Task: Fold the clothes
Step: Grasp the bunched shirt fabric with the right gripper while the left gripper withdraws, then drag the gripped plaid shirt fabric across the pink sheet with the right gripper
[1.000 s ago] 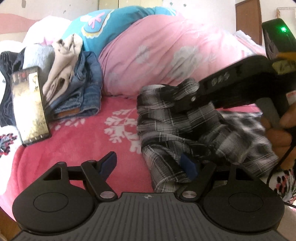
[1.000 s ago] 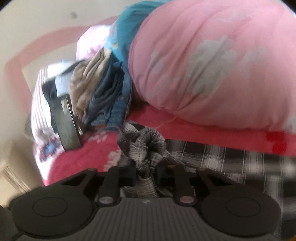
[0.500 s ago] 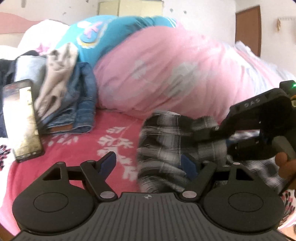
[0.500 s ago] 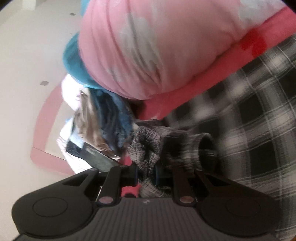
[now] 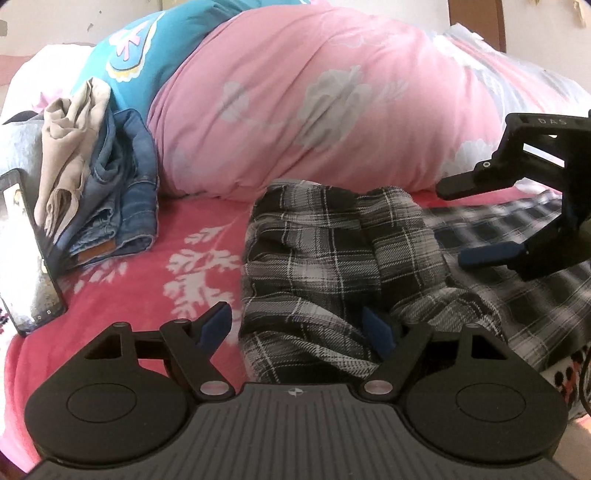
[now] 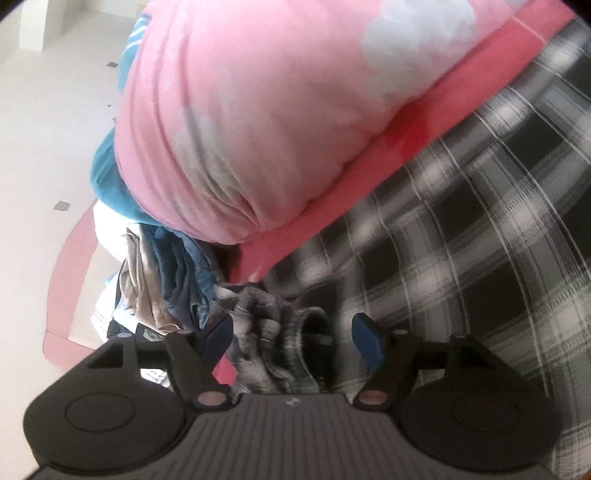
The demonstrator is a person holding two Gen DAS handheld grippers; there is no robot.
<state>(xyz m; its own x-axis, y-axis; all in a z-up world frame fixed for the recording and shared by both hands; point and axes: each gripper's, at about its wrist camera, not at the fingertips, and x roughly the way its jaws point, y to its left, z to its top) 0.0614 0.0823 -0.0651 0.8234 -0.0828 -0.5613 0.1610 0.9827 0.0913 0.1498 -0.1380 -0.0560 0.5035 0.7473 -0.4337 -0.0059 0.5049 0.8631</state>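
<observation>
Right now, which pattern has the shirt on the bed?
Black-and-white plaid shirt; the left wrist view shows it best.

Bed under coral-red floral blanket (image 5: 122, 266). Big pink cloud-print duvet (image 5: 314, 110) lay bunched behind, teal quilt (image 5: 173, 48) beyond. White wall (image 5: 55, 22) at back; brown wooden door (image 5: 476, 18) far right. Daylight bright.

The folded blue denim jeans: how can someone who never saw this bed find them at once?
Start at the big pink pillow with grey clouds and go to its left end. There the folded blue denim jeans lie on the red bedcover with white leaves. They alone are denim, under a crumpled beige garment.
</observation>
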